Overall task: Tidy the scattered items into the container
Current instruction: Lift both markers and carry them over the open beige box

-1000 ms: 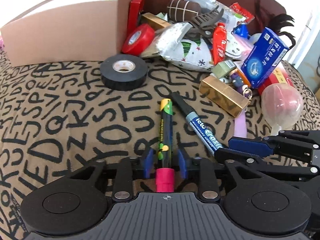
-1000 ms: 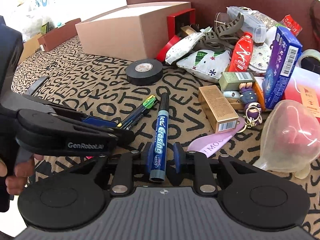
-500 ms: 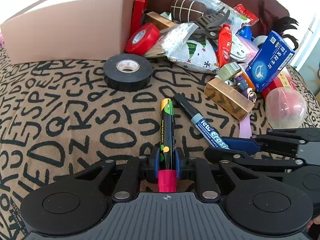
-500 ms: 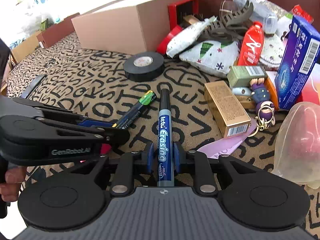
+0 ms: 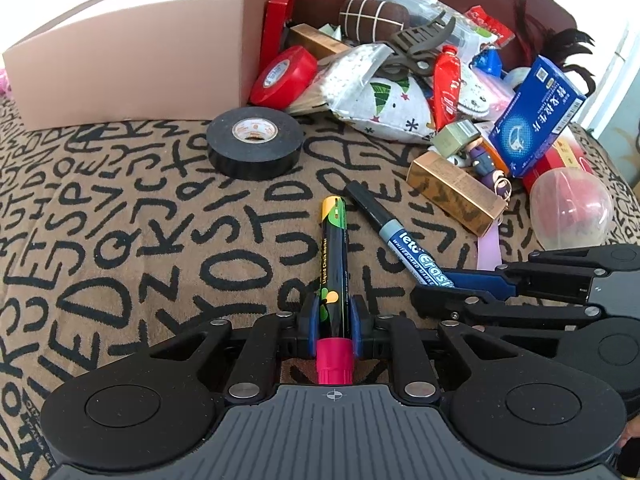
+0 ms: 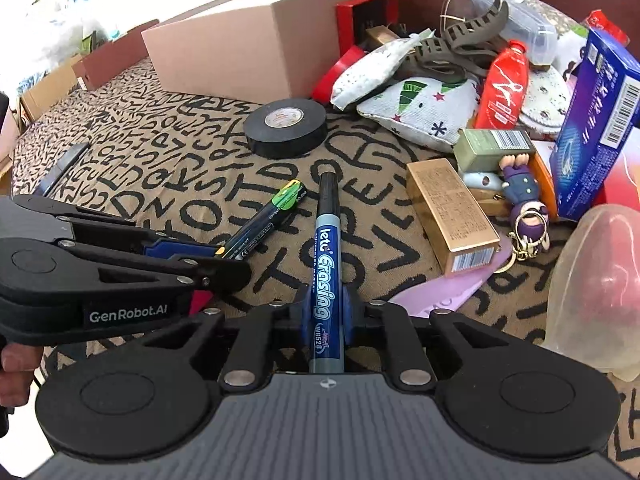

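Observation:
A black chalk marker point(image 5: 334, 248) with a pink cap and a yellow-green end lies on the lettered cloth. My left gripper point(image 5: 335, 312) has its blue pads tight against the marker's sides near the cap, and its jaws are opening. Right beside it lies a blue-grey whiteboard marker point(image 6: 327, 248). My right gripper point(image 6: 327, 304) has its pads pressed on its barrel, and the jaws are closing. The two grippers sit side by side, each showing in the other's view. A tan cardboard box point(image 5: 132, 48) stands at the back left.
A black tape roll point(image 5: 254, 142) lies ahead of the markers, with a red tape roll point(image 5: 284, 74) behind it by the box. A crowded pile fills the right: gold carton point(image 5: 456, 192), blue carton point(image 5: 536, 116), patterned pouch point(image 5: 384, 104), clear egg capsule point(image 5: 572, 212).
The left pads, wide apart a second ago, have drawn in against the chalk marker. The right pads have narrowed onto the whiteboard marker, which now lies straight between them.

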